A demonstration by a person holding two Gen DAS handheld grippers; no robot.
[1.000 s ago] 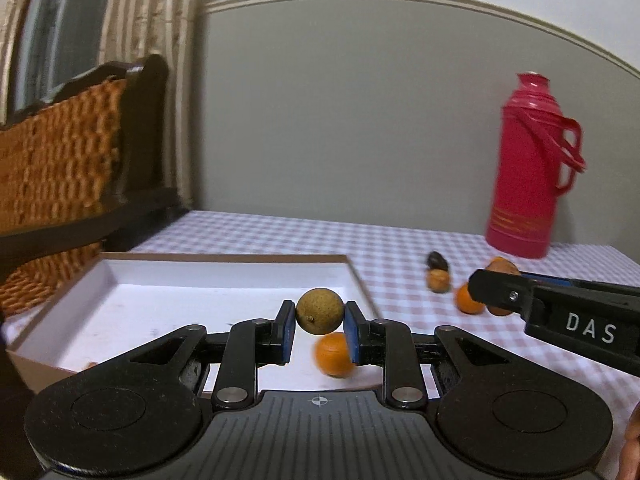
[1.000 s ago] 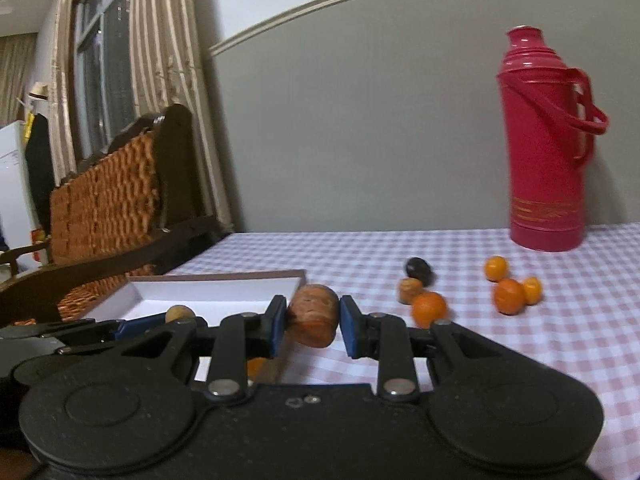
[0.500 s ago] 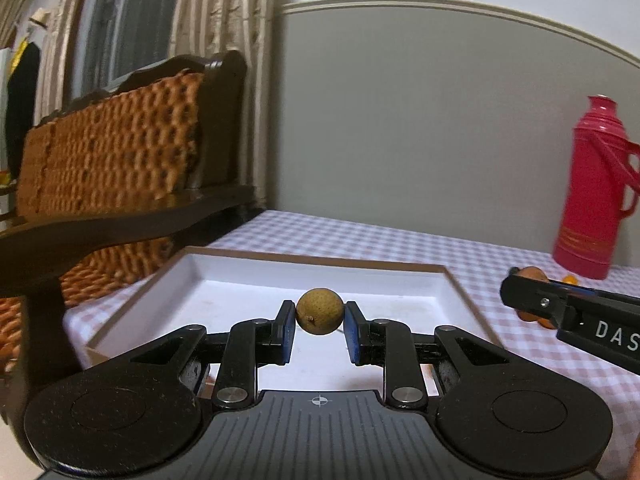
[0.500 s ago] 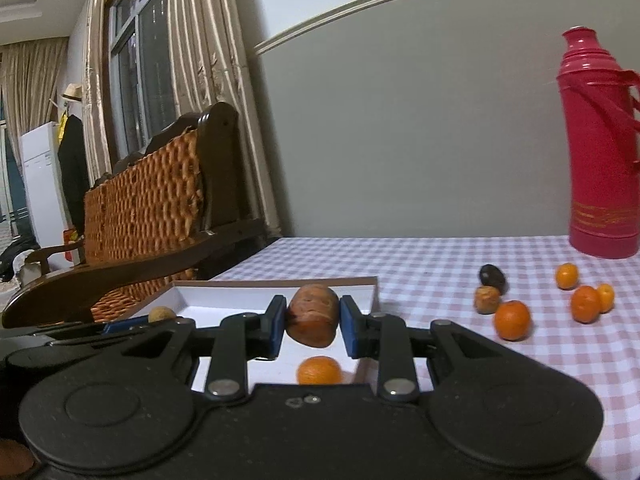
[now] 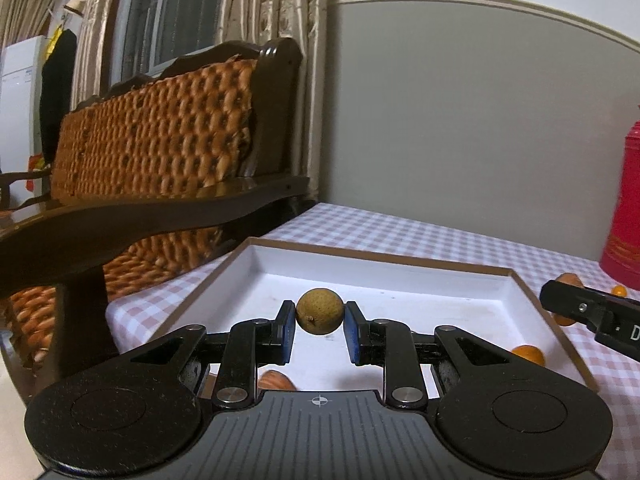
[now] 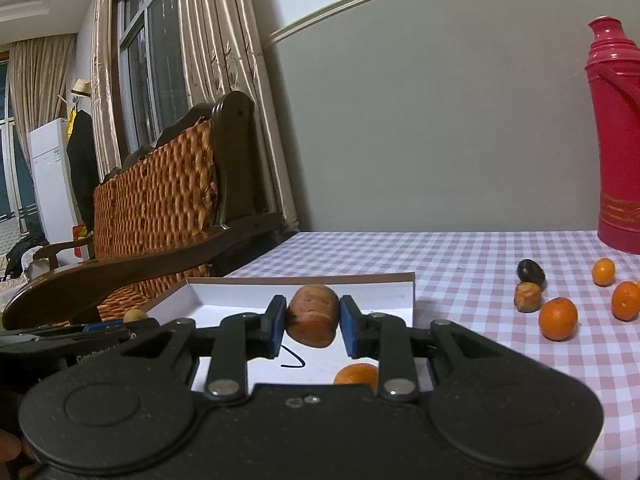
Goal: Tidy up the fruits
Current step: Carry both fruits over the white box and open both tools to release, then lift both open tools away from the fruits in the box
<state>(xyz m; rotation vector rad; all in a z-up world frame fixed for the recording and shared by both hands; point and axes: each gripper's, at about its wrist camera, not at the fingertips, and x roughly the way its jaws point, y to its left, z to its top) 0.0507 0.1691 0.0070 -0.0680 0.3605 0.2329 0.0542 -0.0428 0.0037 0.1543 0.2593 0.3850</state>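
Two hand-held black tongs with blue pads reach over a shallow white tray [image 5: 256, 280] with a brown rim, which sits on a bench covered in a pink-and-white checked cloth [image 6: 460, 256].

The left tongs [image 5: 319, 318] pinch a small round tan-green fruit [image 5: 319, 311] between their pads, holding it above the white floor of the tray. Below them, inside the tray, a reddish-brown fruit [image 5: 274, 381] peeks out near the front edge, and an orange fruit [image 5: 530, 354] lies toward the tray's right side. The tip of the right tongs shows at the right edge of this view, just beyond the tray's right rim.

In the right wrist view, the right tongs [image 6: 313, 322] pinch a wrinkled, oblong reddish-brown fruit [image 6: 313, 316], also above the tray's near right part. An orange fruit [image 6: 356, 374] rests in the tray under them, next to a curved black pen mark [image 6: 294, 360] on the tray floor.

To the right, on the cloth and well apart from the tray, lie loose fruits: a dark one [image 6: 530, 271], a brown one [image 6: 527, 297] touching it, and several small oranges [image 6: 558, 318]. A tall red thermos flask [image 6: 618, 140] stands at the back right against a grey wall. A dark wooden chair with a woven back [image 5: 160, 136] stands to the left of the bench, before curtains and a window.
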